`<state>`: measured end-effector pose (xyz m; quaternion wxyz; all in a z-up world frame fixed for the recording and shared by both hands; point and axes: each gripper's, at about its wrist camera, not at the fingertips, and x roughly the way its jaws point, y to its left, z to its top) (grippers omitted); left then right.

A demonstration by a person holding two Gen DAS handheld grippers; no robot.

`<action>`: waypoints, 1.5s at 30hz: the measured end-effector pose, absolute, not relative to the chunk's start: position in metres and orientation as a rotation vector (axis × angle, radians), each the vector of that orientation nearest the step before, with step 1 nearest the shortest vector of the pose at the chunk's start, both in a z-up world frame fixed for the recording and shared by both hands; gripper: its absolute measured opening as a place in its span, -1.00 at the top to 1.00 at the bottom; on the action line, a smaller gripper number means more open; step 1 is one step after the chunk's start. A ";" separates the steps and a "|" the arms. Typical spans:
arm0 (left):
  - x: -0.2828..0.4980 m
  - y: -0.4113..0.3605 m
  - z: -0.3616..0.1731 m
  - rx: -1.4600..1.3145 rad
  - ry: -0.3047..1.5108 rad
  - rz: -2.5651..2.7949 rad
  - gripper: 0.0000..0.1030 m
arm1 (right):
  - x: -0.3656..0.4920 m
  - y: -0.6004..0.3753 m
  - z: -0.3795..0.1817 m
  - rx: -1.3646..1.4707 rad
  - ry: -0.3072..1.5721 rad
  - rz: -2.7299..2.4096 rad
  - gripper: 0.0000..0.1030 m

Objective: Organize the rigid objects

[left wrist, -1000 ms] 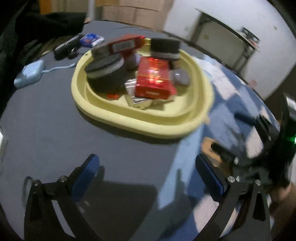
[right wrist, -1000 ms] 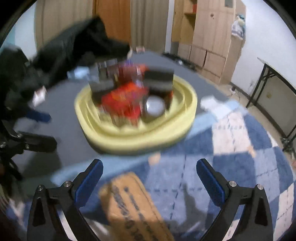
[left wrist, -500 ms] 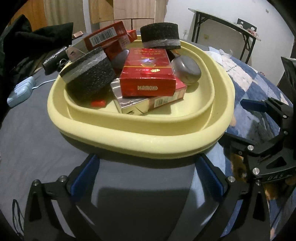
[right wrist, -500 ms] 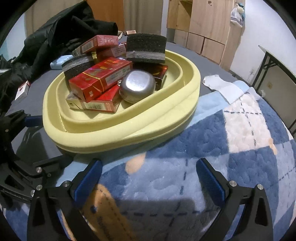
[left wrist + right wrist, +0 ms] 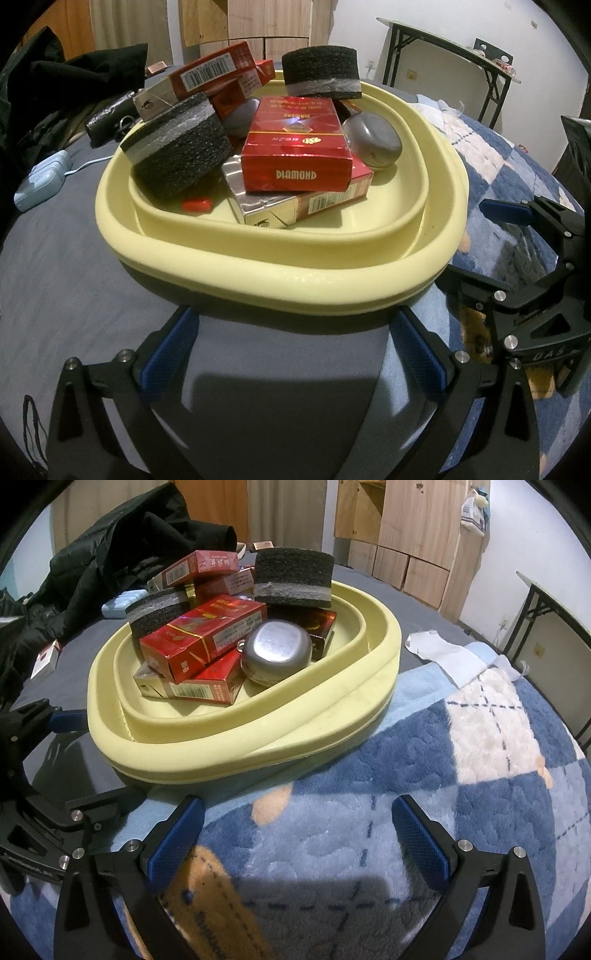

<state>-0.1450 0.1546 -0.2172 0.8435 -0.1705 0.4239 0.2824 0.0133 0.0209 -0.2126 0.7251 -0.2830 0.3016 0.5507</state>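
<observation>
Here both spread claws, left claw (image 5: 293,347) and right claw (image 5: 297,829), flank the yellow basin (image 5: 280,280) rim.

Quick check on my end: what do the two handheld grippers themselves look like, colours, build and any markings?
Both match. The left gripper and right gripper have black angular frames with triangular cut-outs and silver screw heads. Their fingers carry blue textured pads. Seen from the left wrist view, the right gripper's body shows faint white lettering, too small to read. No sleeves or cables show.
</observation>
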 end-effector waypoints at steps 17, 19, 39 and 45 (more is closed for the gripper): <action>-0.144 0.156 -0.218 -0.363 0.893 0.597 -1.00 | 0.011 0.022 -0.213 -0.627 0.661 1.214 -0.99; -0.143 0.156 -0.218 -0.363 0.894 0.597 -1.00 | 0.011 0.022 -0.212 -0.627 0.661 1.213 -0.99; -0.143 0.156 -0.218 -0.363 0.893 0.597 -1.00 | 0.011 0.022 -0.213 -0.626 0.661 1.213 -0.99; -0.143 0.156 -0.218 -0.363 0.893 0.597 -1.00 | 0.011 0.022 -0.213 -0.626 0.661 1.213 -0.99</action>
